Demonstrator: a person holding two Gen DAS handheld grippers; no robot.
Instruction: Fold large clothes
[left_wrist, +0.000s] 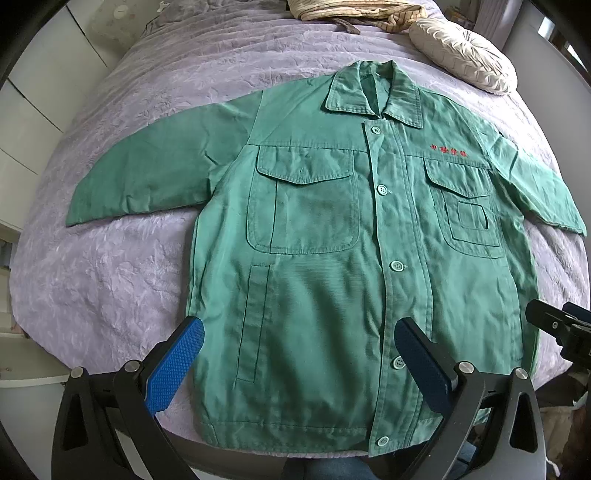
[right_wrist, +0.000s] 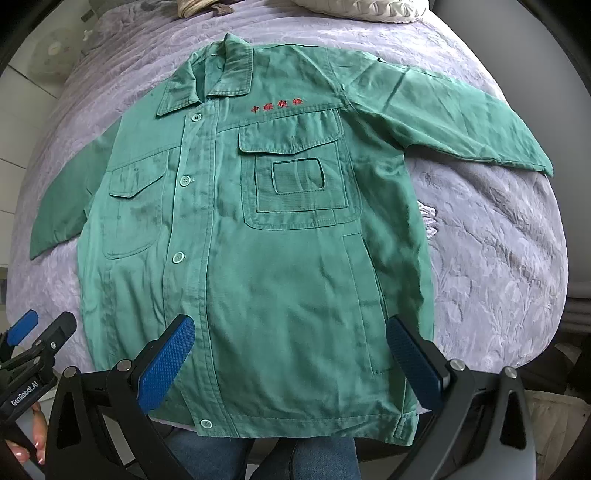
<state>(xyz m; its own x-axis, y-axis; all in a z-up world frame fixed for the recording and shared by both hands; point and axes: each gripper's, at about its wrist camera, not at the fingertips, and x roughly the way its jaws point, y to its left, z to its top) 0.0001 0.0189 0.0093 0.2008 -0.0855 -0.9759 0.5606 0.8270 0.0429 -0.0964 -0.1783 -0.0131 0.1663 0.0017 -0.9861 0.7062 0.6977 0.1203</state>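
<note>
A green button-up work jacket (left_wrist: 325, 266) lies flat and face up on the purple bed cover, collar far, hem near, both sleeves spread out sideways. It also shows in the right wrist view (right_wrist: 280, 266). Red embroidered characters (right_wrist: 276, 106) sit above its chest pocket. My left gripper (left_wrist: 299, 354) is open and empty, hovering over the lower left half of the jacket near the hem. My right gripper (right_wrist: 291, 350) is open and empty, hovering over the lower right half. Neither touches the cloth.
The purple bed cover (left_wrist: 122, 280) surrounds the jacket. A cream pillow (left_wrist: 461, 55) and a striped bundle of cloth (left_wrist: 354, 11) lie at the far end. White cabinets (left_wrist: 33, 110) stand to the left. The bed's near edge is just below the hem.
</note>
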